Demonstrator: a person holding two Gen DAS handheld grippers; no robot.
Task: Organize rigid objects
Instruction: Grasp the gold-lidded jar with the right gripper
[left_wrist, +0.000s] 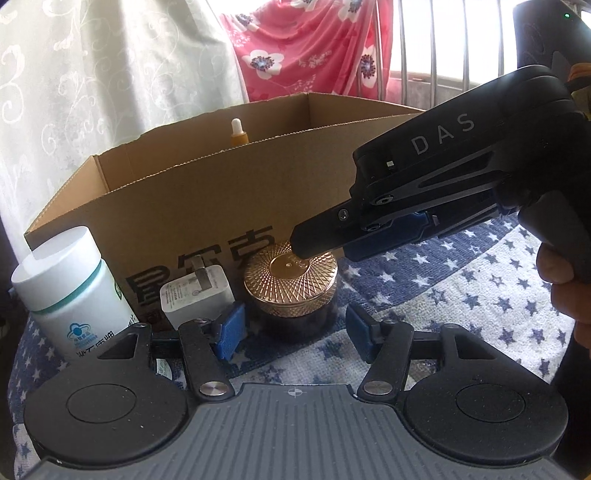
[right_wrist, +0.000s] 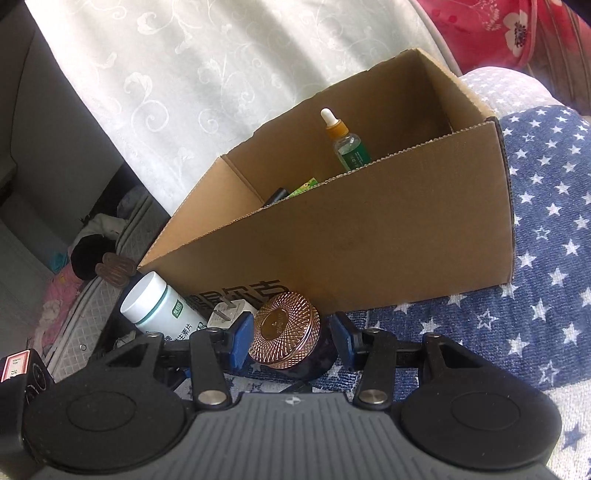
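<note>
A dark jar with a gold patterned lid (left_wrist: 291, 284) (right_wrist: 286, 328) stands on a blue star-print cloth (left_wrist: 461, 295), right in front of a cardboard box (left_wrist: 221, 192) (right_wrist: 369, 240). My left gripper (left_wrist: 293, 328) is open, and the jar stands just beyond its blue pads (left_wrist: 231, 330). My right gripper (left_wrist: 321, 251) (right_wrist: 291, 339) reaches in from the right. It is open, with one fingertip over the lid. In the right wrist view the jar sits between its pads (right_wrist: 242, 339); I see no grip. A white bottle (left_wrist: 70, 291) (right_wrist: 162, 306) and a white charger plug (left_wrist: 195, 295) (right_wrist: 229, 310) stand left of the jar.
Inside the box stand a dropper bottle (left_wrist: 235, 134) (right_wrist: 343, 144), a green pack (right_wrist: 304, 186) and a dark item. A person's hand (left_wrist: 565, 288) holds the right gripper's handle. A white curtain hangs behind the box, with red floral fabric (left_wrist: 314, 48) to its right. Clutter lies on the floor at the left (right_wrist: 92, 240).
</note>
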